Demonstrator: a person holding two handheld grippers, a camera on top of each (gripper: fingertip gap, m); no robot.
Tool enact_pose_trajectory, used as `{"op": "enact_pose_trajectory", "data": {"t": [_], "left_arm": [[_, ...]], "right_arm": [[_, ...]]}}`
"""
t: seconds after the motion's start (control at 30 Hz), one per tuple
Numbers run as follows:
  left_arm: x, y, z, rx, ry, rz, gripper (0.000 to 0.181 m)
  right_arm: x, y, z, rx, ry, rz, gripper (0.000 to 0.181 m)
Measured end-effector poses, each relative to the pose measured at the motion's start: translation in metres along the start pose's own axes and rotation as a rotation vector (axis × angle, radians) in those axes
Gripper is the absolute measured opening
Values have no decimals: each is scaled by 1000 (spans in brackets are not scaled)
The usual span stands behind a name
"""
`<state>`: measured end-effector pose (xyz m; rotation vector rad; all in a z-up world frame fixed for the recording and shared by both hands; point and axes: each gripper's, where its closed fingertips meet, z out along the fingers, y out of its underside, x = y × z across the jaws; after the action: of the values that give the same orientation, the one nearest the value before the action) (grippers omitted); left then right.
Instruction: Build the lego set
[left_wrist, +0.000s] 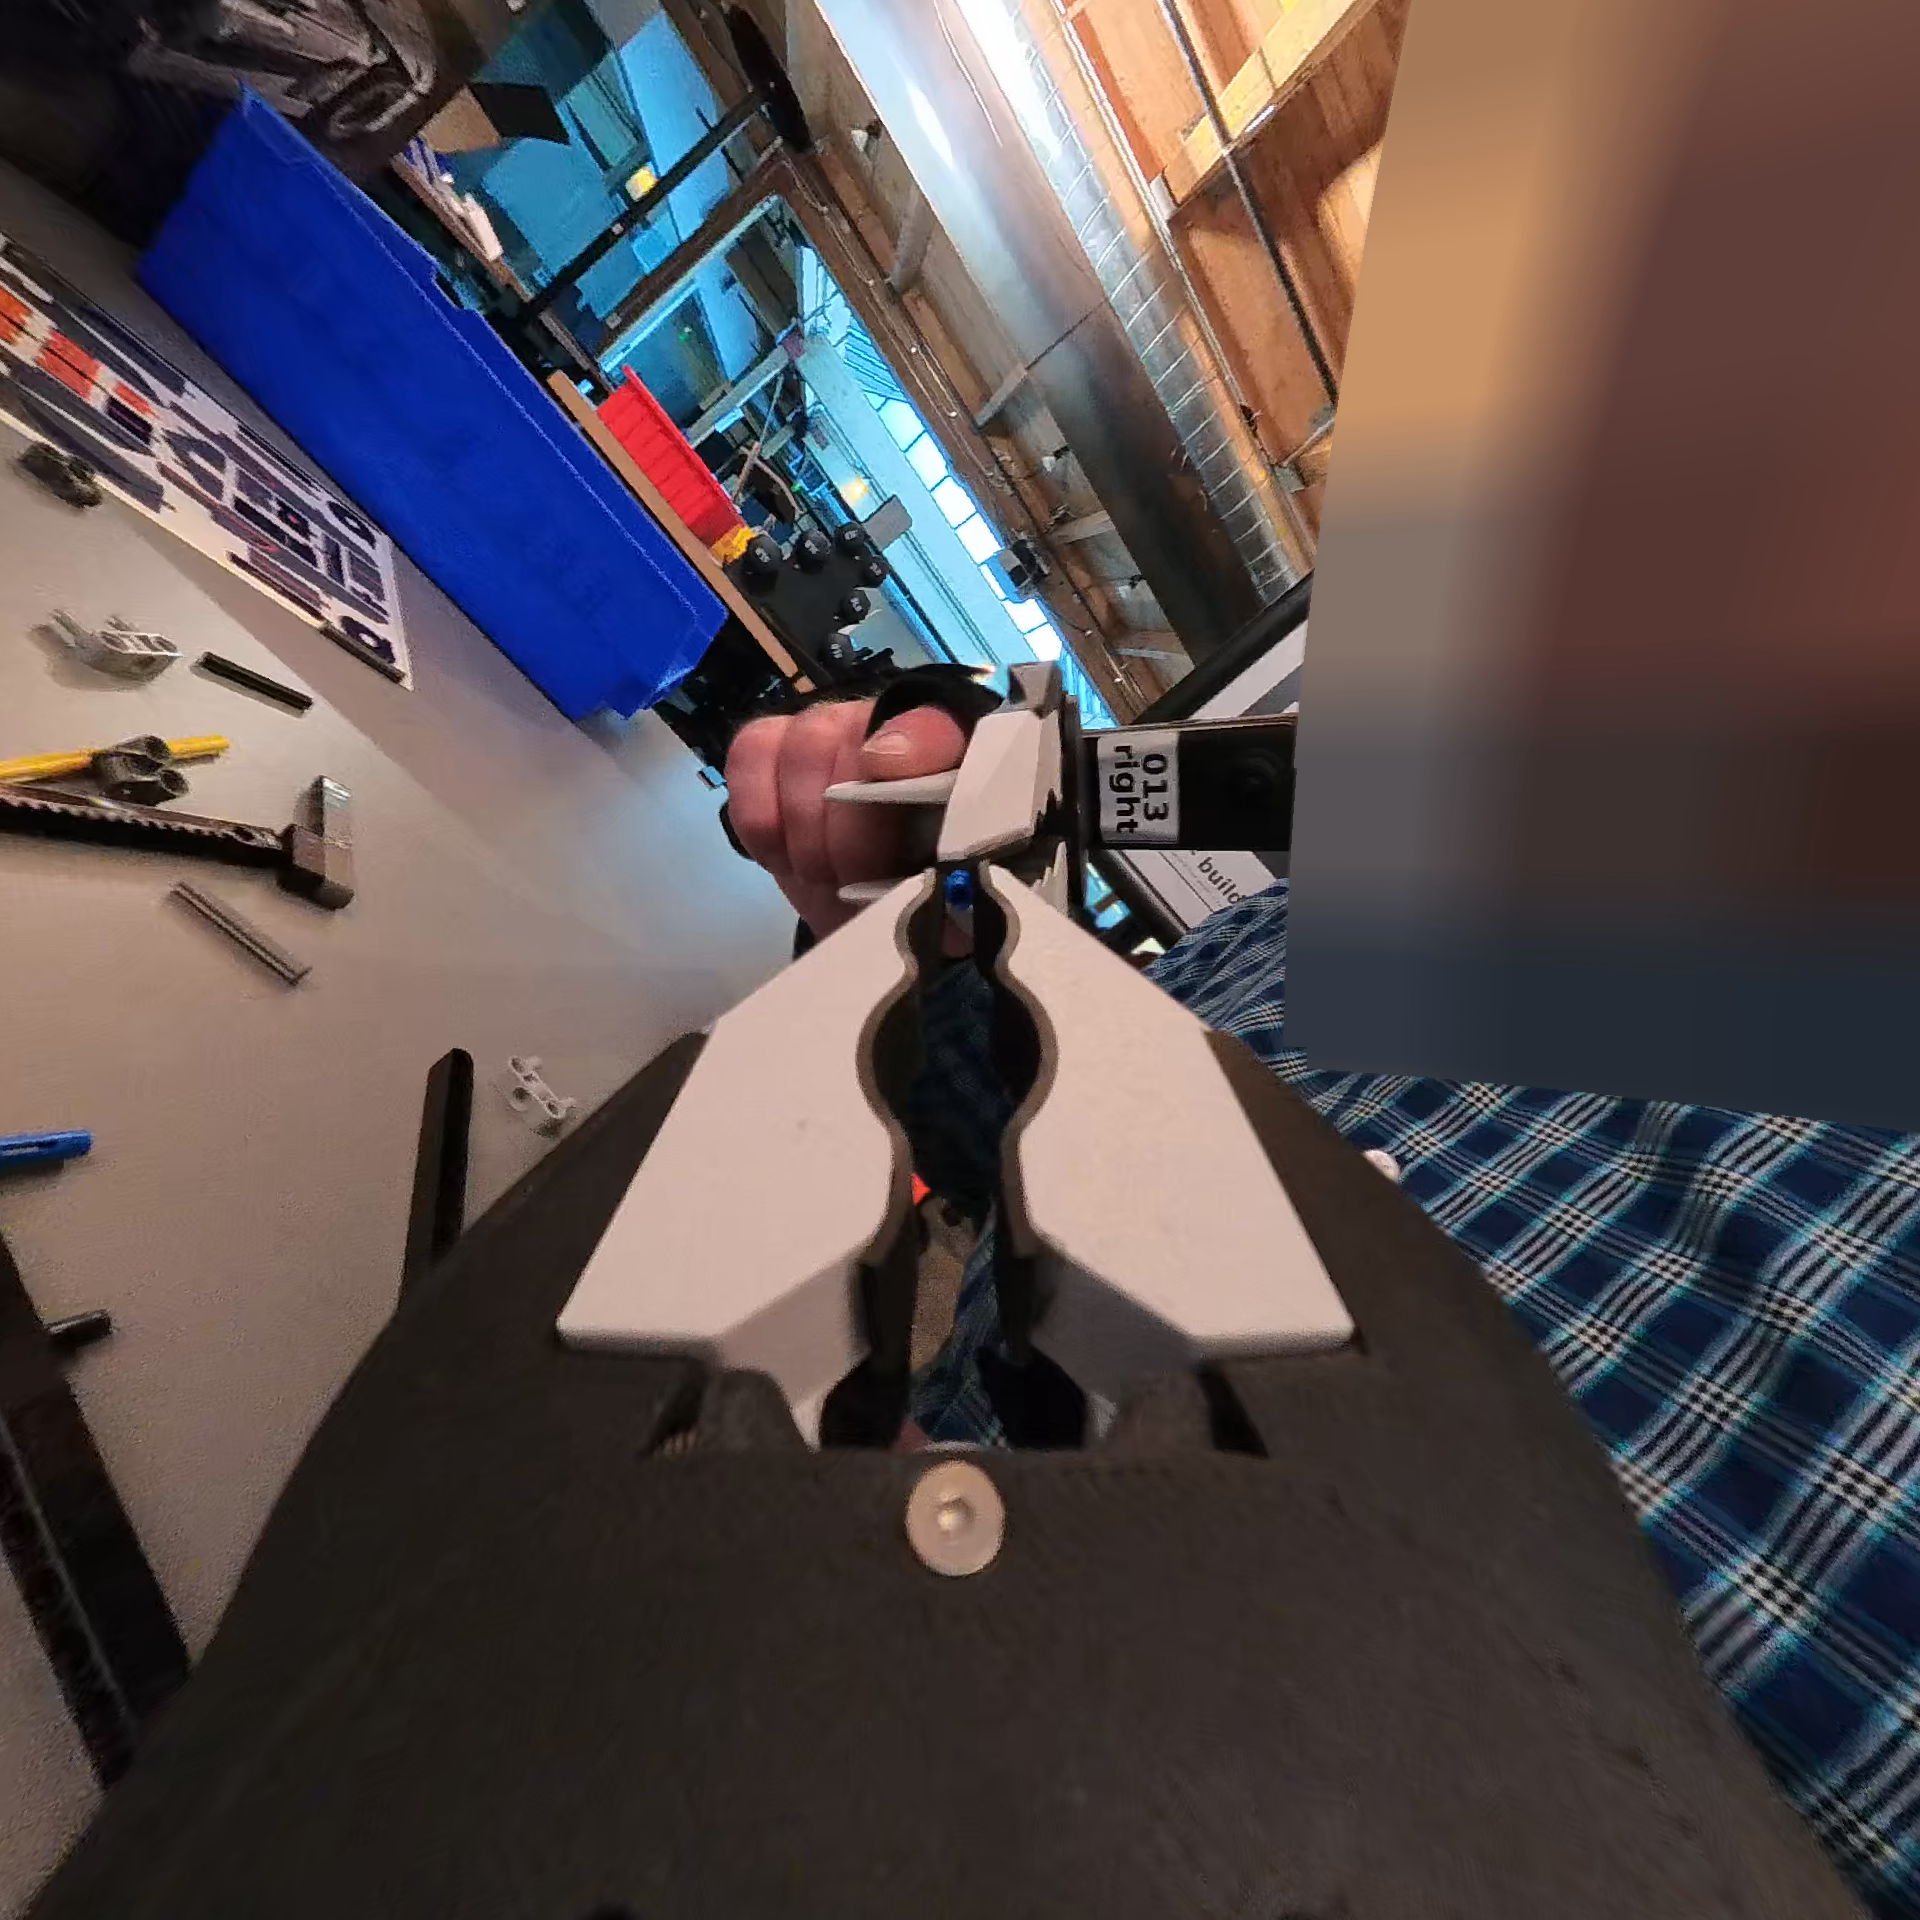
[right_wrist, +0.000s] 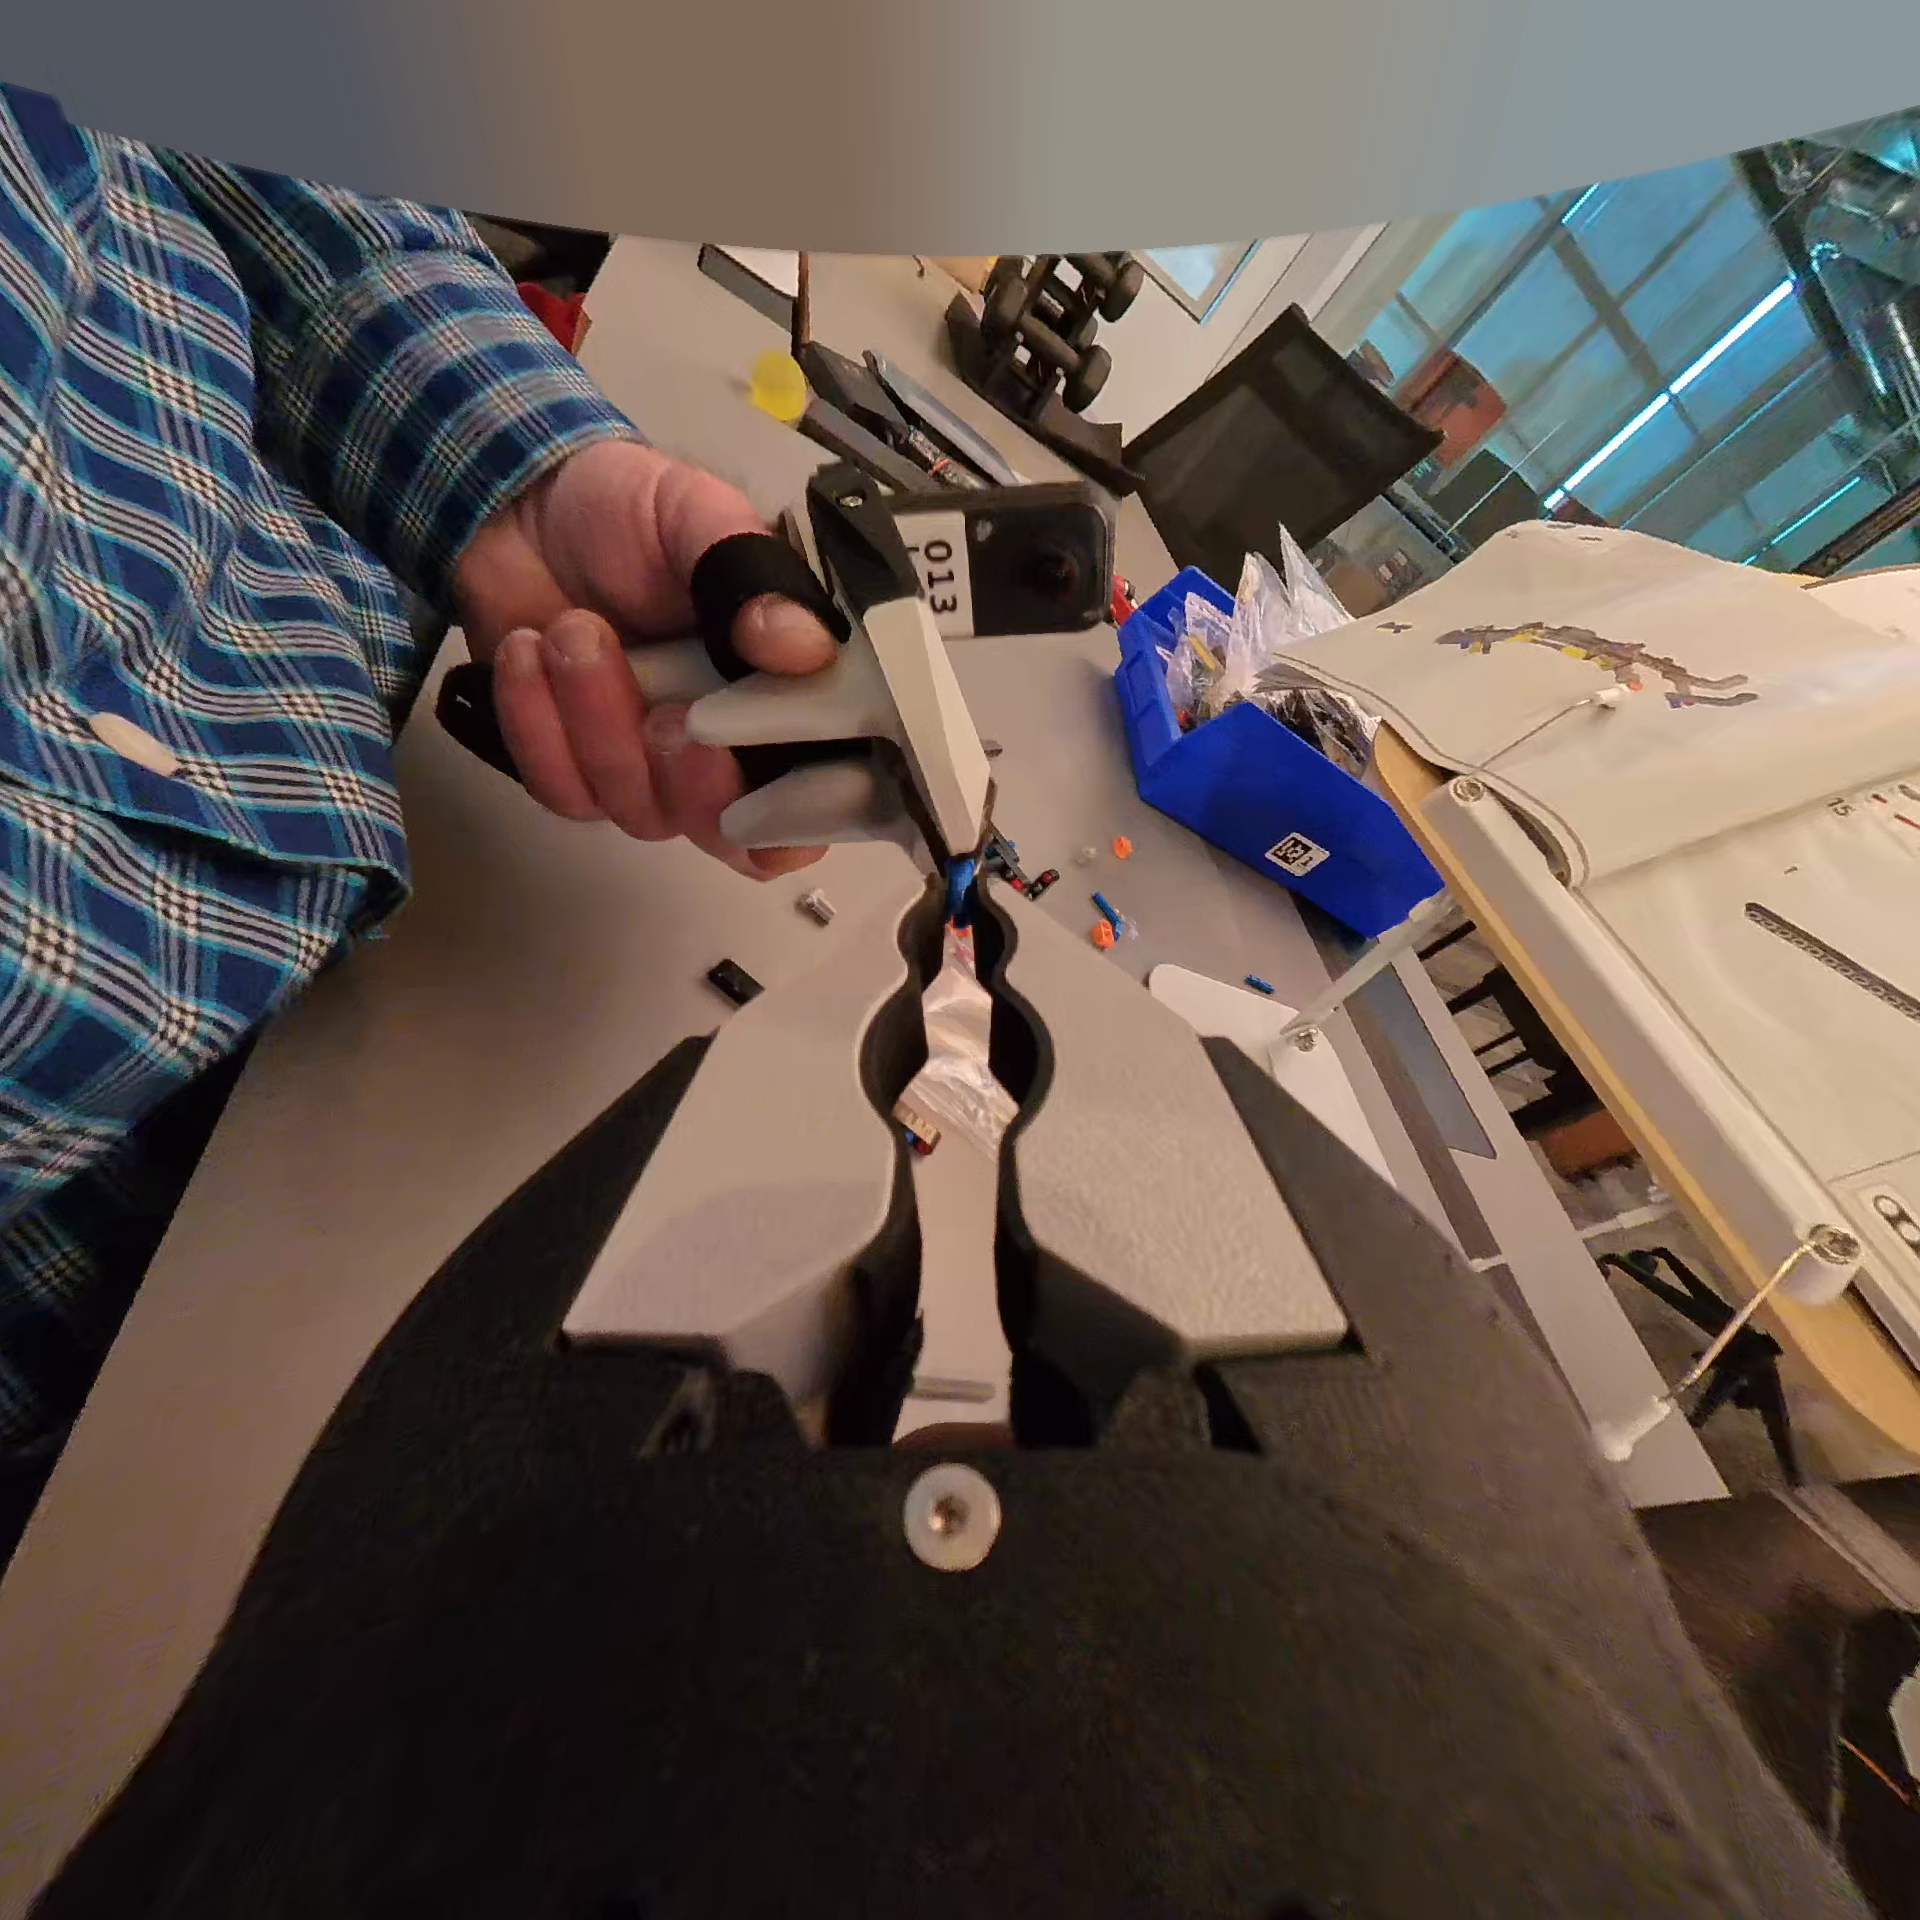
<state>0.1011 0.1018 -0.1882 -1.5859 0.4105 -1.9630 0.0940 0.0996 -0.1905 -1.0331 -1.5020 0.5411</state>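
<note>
Two grippers meet tip to tip above the desk (right_wrist: 436, 1091), both pinching the same small blue lego pin (left_wrist: 957, 891). Left gripper (left_wrist: 958, 902) fingers are nearly closed, tips clamped on the pin. Right gripper (right_wrist: 961, 902) fingers are likewise narrowed onto it; in the right wrist view the pin sits at the tips, with the other gripper's tip coming in from 12 o'clock. A hand (right_wrist: 613, 644) in a plaid sleeve (right_wrist: 260, 436) holds that far gripper at 10 o'clock.

Containers:
- Small blue bin (right_wrist: 1262, 779), 2 o'clock in the right wrist view, on the desk. Holds clear plastic bags (right_wrist: 1236, 634) of small lego parts; exact parts too small to tell. A square tag is stuck on its front wall.
- Large blue bin (left_wrist: 416, 416), 10 o'clock in the left wrist view, at the desk's far edge. Contents hidden by its wall.
- Red bin (left_wrist: 665, 447) behind it, toward 12 o'clock. Contents not visible.

Loose on the desk, left wrist view, 9 o'clock: black toothed rack (left_wrist: 135, 826) with a grey end block, yellow axle (left_wrist: 114, 758) through a dark connector, light grey connector (left_wrist: 114, 639), short black axles, a blue piece (left_wrist: 42, 1146) at the edge. A printed parts sheet (left_wrist: 208, 468) lies beside the large bin.

Right wrist view: orange and blue bits (right_wrist: 1107, 920) are scattered near the small bin; an open instruction booklet (right_wrist: 1662, 748) on a stand sits at 3 o'clock.
</note>
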Motion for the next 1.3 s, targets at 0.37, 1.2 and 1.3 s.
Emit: {"op": "enact_pose_trajectory", "data": {"t": [0.37, 1.2, 1.3], "left_arm": [[-51, -2, -29, -130, -435, 242, 19], [-133, 46, -58, -452, -925, 271, 14], [-133, 46, -57, -421, -914, 235, 15]], "right_arm": [[-8, 68, 15, -254, -1, 170, 2], [-27, 133, 51, -522, -1, 251, 2], [-28, 135, 52, -535, 6, 240, 2]]}}
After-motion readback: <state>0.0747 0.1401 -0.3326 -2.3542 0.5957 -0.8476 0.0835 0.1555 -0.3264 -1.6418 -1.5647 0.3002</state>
